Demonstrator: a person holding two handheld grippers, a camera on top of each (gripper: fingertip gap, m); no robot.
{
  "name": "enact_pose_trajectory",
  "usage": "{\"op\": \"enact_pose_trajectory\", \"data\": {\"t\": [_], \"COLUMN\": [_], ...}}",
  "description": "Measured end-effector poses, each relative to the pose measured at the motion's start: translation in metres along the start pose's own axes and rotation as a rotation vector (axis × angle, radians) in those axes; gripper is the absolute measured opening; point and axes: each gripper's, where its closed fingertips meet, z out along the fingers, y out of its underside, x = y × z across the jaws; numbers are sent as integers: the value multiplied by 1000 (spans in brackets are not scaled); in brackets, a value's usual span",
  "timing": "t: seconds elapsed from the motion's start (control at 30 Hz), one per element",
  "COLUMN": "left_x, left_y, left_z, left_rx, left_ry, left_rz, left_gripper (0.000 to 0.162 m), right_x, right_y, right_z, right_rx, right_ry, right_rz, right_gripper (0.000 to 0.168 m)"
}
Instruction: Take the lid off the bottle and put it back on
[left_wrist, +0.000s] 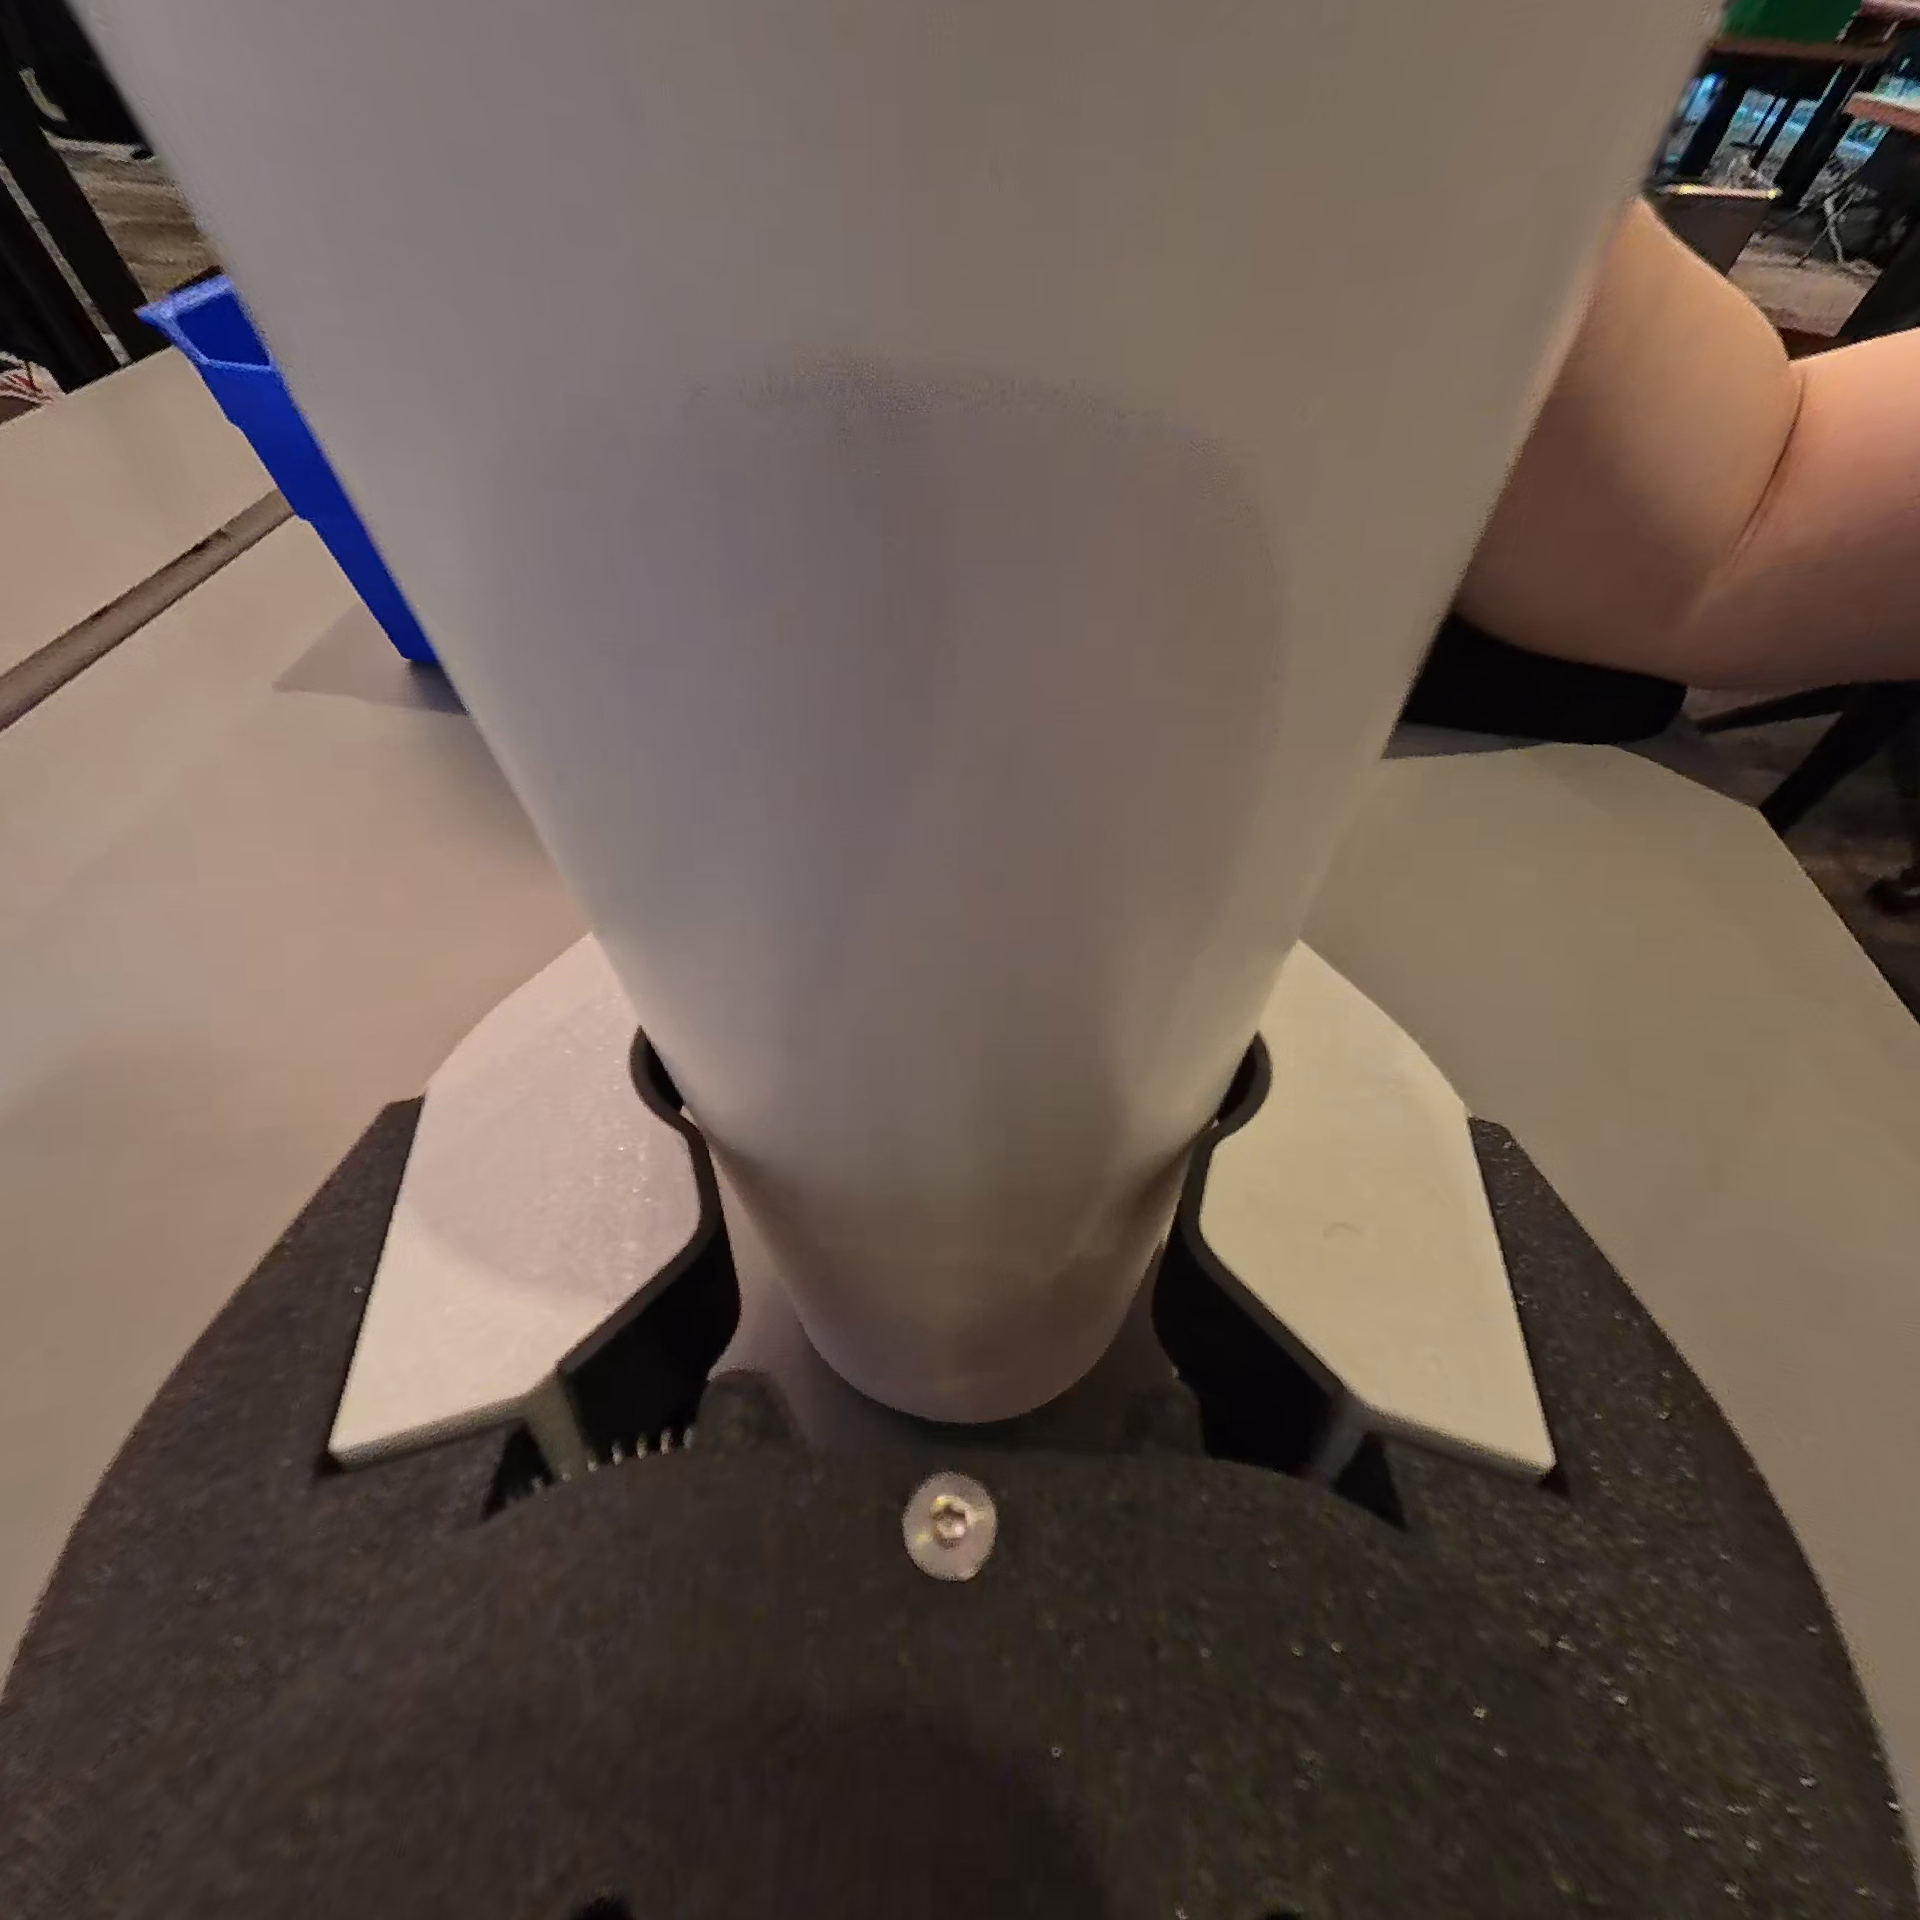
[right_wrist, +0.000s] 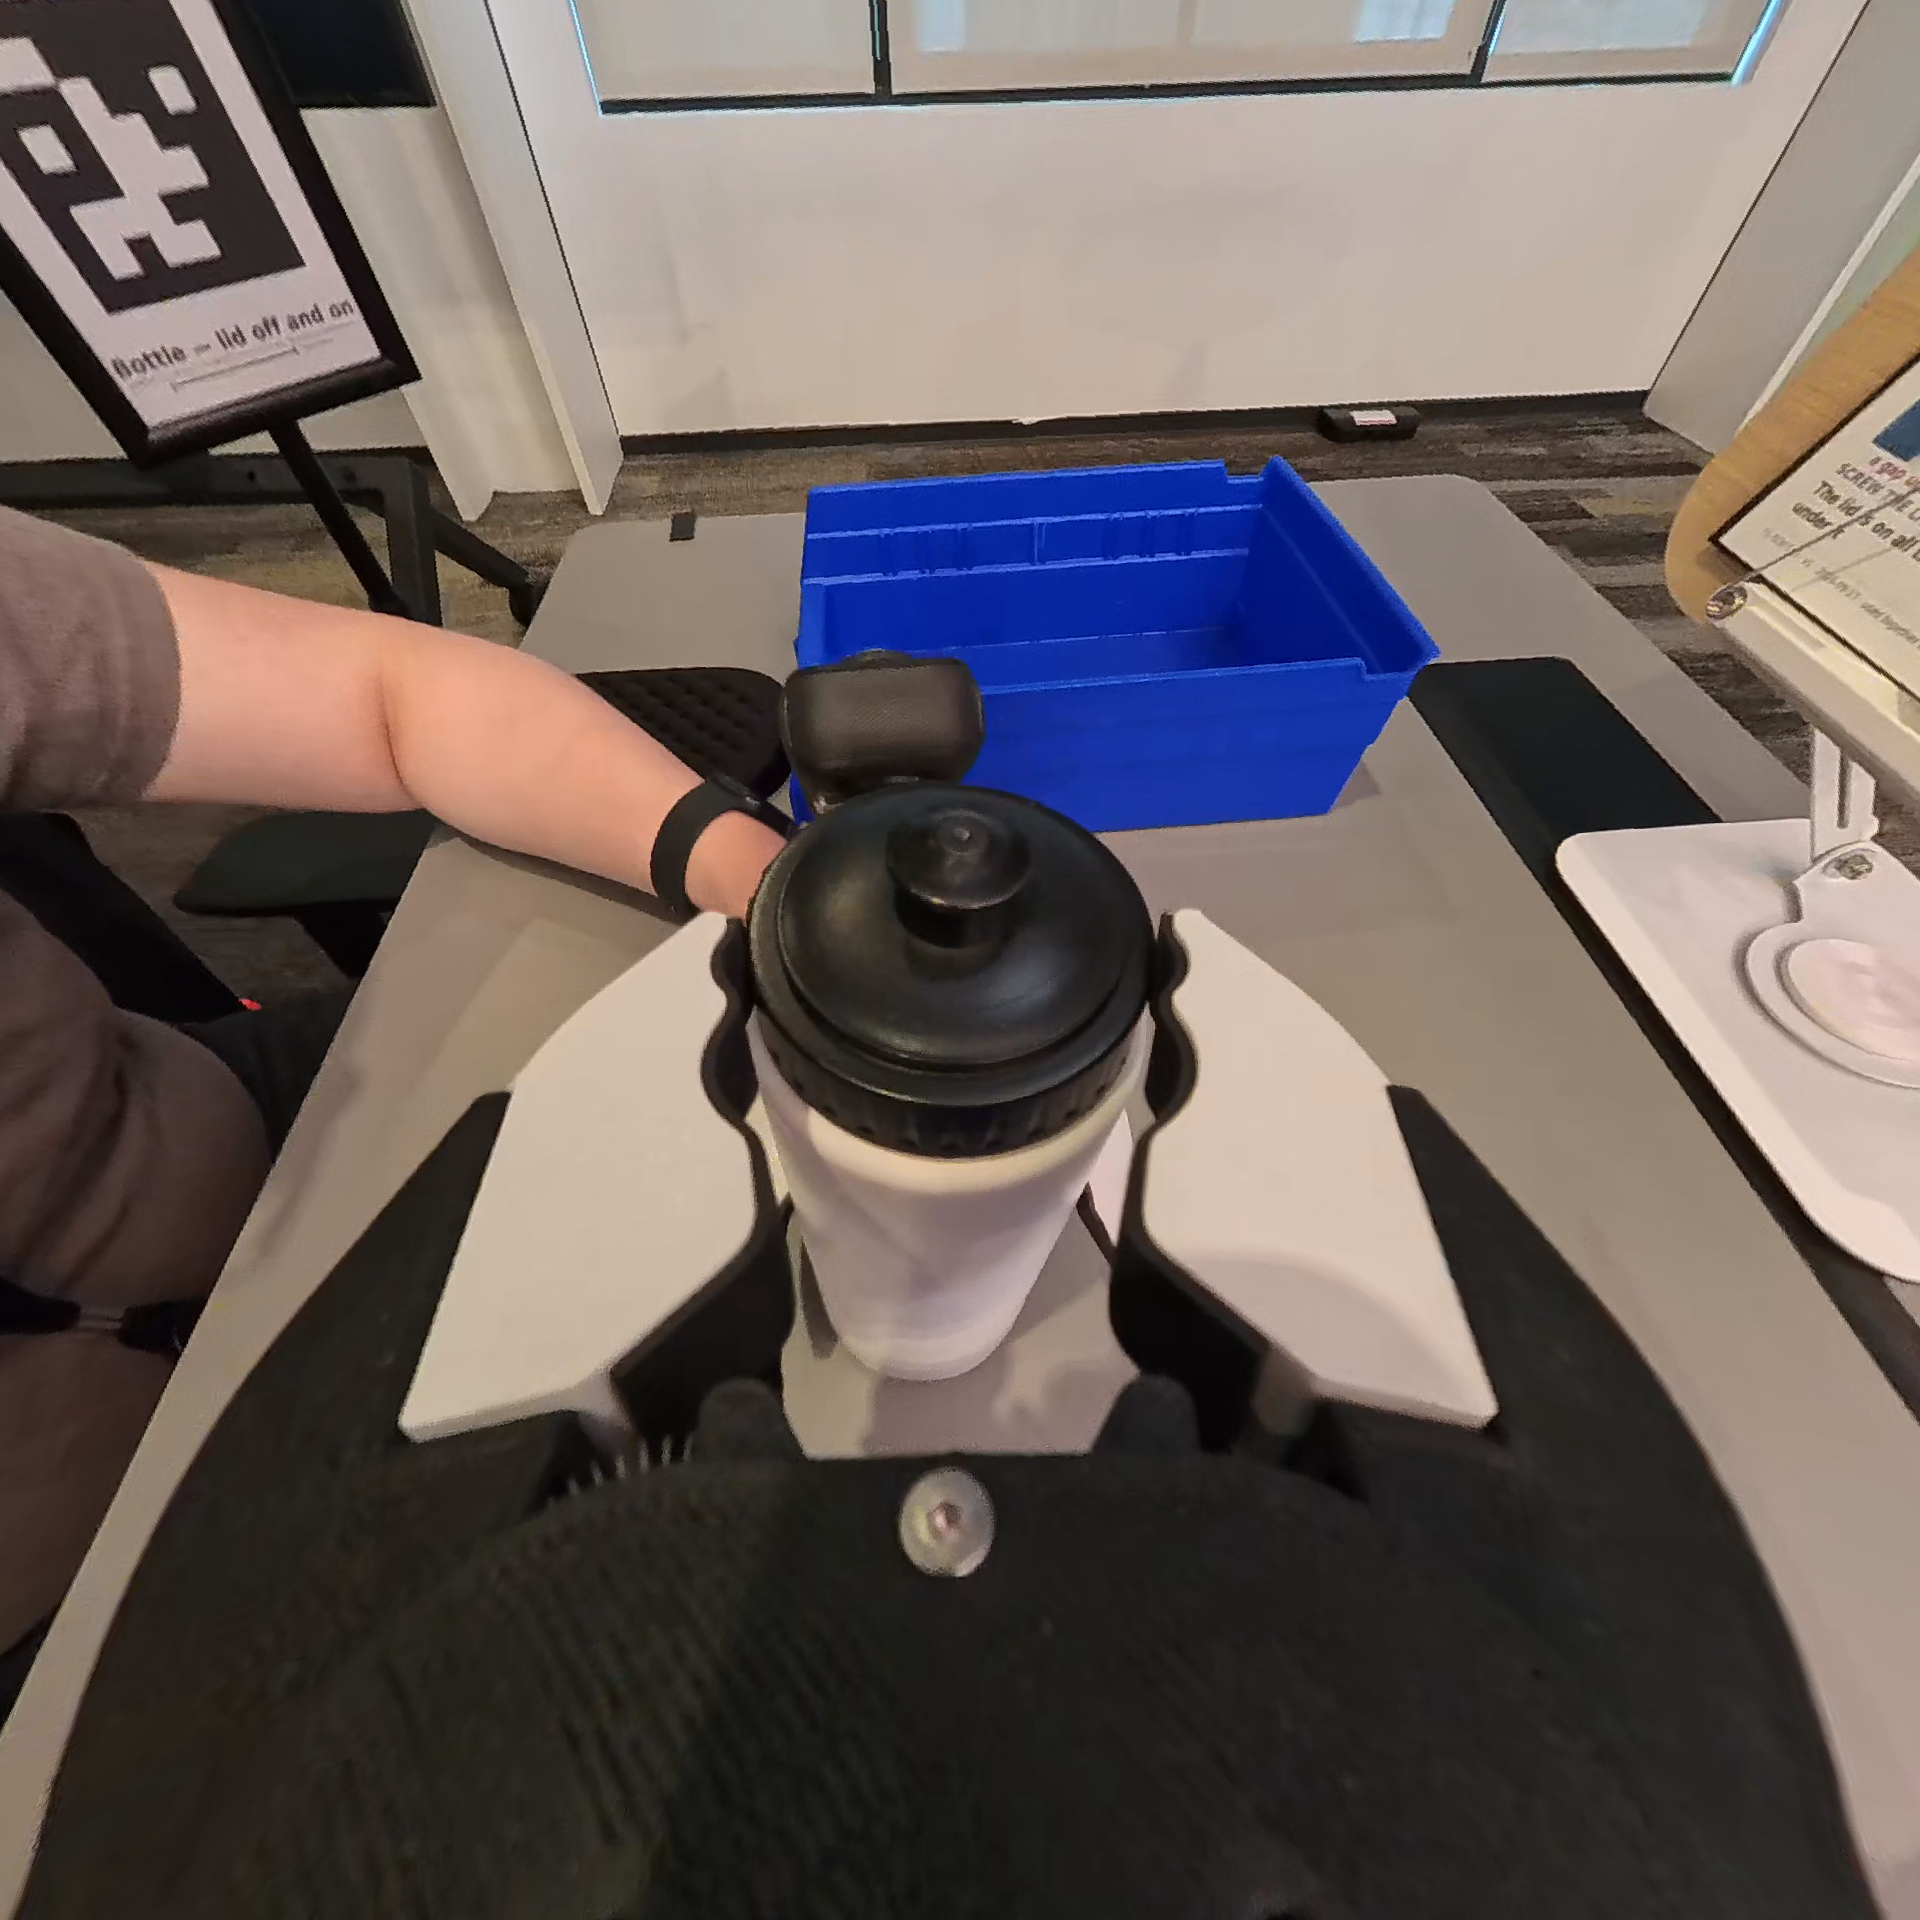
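Observation:
A white bottle (left_wrist: 935, 623) stands upright on the grey table (left_wrist: 208, 883) and fills the left wrist view. My left gripper (left_wrist: 951, 1112) is shut on the bottle's lower body, one finger on each side. In the right wrist view I look down on the bottle (right_wrist: 914, 1247) and its black lid (right_wrist: 951, 987), which has a pull spout and sits on the bottle. My right gripper (right_wrist: 948, 992) is shut on the lid, with the fingers touching its rim on both sides. The black housing of the left gripper (right_wrist: 883, 722) shows behind the lid.
A blue bin (right_wrist: 1101, 644) stands open on the table behind the bottle, and also shows in the left wrist view (left_wrist: 281, 457). A white stand base (right_wrist: 1766, 987) is at the right. A framed sign (right_wrist: 156, 208) stands at the far left. A person's forearm (right_wrist: 468, 748) reaches in from the left.

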Motion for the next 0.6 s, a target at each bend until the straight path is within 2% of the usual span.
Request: {"op": "enact_pose_trajectory", "data": {"t": [0.13,0.4,0.6], "left_x": [2,0,9], "left_y": [2,2,0], "left_z": [2,2,-1], "left_rx": [-21,-30,-55], "left_ry": [-5,-29,44], "left_rz": [15,-9,-129], "left_gripper": [101,101,101], "right_x": [-4,0,12], "right_y": [-1,1,-1], "right_z": [3,1,0], "right_rx": [-3,-33,39], "right_ry": [-1,20,6], "right_rz": [-37,32,173], "right_gripper": [76,74,74]}}
